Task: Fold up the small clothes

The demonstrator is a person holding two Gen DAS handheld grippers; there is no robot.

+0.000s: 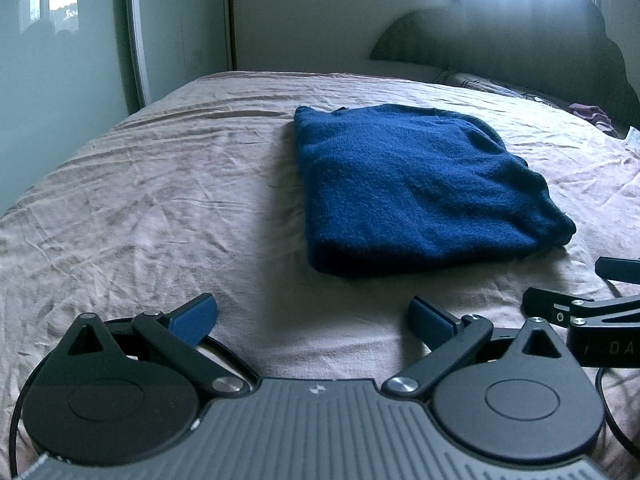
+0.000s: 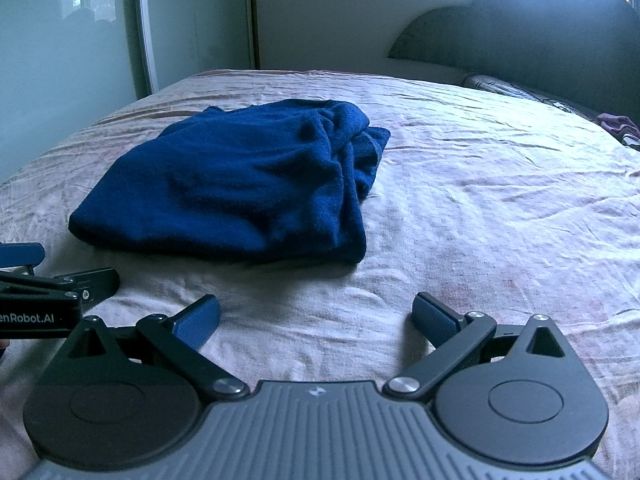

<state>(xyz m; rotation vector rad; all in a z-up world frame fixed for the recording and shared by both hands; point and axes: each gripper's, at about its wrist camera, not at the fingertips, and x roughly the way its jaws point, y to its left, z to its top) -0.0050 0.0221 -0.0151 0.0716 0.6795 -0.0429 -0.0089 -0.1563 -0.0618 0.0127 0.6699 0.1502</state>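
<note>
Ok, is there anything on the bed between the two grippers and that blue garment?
Nothing visible. Only bare, wrinkled bedsheet lies between the open left gripper, the open right gripper and the blue garment.

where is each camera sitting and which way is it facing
Left wrist: on the left gripper, low over the bed, facing the headboard; own open fingers show, right gripper at the right edge.
Right wrist: on the right gripper, same heading; left gripper at the left edge.
Shared: the folded blue garment, bed, headboard.

Bedroom; bed (image 1: 160,184), headboard (image 1: 520,40)
</note>
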